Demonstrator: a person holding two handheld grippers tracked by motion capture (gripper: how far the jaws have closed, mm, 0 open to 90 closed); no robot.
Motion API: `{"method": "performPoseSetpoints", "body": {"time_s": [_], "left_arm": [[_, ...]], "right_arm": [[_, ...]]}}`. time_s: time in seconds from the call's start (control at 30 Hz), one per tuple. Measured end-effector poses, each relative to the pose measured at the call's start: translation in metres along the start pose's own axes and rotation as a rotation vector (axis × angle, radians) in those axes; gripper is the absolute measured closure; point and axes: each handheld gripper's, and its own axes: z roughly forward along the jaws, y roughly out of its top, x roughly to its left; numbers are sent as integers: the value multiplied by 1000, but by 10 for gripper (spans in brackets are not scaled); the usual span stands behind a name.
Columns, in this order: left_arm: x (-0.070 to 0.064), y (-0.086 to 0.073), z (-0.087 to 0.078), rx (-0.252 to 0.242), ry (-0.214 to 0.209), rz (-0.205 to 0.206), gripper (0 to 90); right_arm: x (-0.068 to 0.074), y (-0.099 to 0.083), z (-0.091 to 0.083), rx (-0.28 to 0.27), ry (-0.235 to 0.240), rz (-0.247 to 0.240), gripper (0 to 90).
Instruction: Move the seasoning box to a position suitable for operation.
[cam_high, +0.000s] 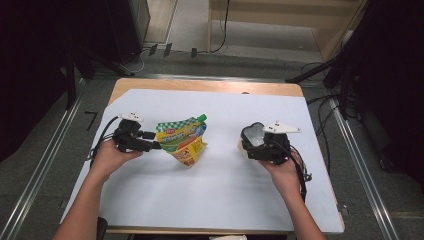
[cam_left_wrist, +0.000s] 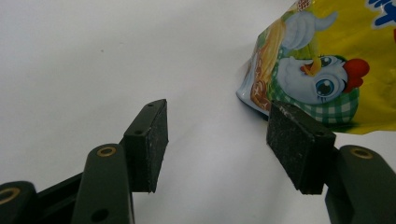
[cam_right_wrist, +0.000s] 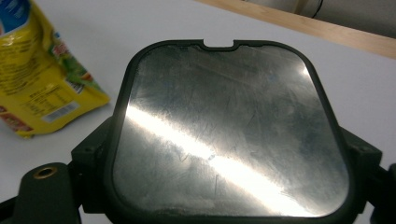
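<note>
Spouted food pouch on white table cover, left of centre, lying tilted. Mostly yellow; green-white checked band along top, green screw cap at upper right corner. Left gripper view: cartoon chicken with red comb and checked scarf printed on pouch.

Left gripper jaws apart, tips just beside pouch's left edge, nothing between pads.

Right gripper well apart to right, clamped on black-rimmed tray with scratched shiny metal face.

Nothing you can read outright. The yellow pouch carries a red brand patch and blue lettering, too small and cropped to make out; you get a cartoon chicken on its front and a barcode on its back.
</note>
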Motion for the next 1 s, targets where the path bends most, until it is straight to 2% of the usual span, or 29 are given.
{"method": "performPoseSetpoints", "body": {"time_s": [0.23,0.5,0.67,0.83,1.0], "left_arm": [[0,2,-1,3,3,10,397],[-1,1,-4,-4,1,22,399],[-1,0,-4,3,-2,26,402],[-3,1,-5,1,-8,33,404],[-5,2,-10,2,-22,51,413]], "right_arm": [[18,-13,-3,31,40,-20,164],[39,-20,10,64,100,-59,164],[54,-22,19,75,143,-101,164],[59,-25,24,85,149,-111,163],[63,-29,25,80,141,-149,162]]}}
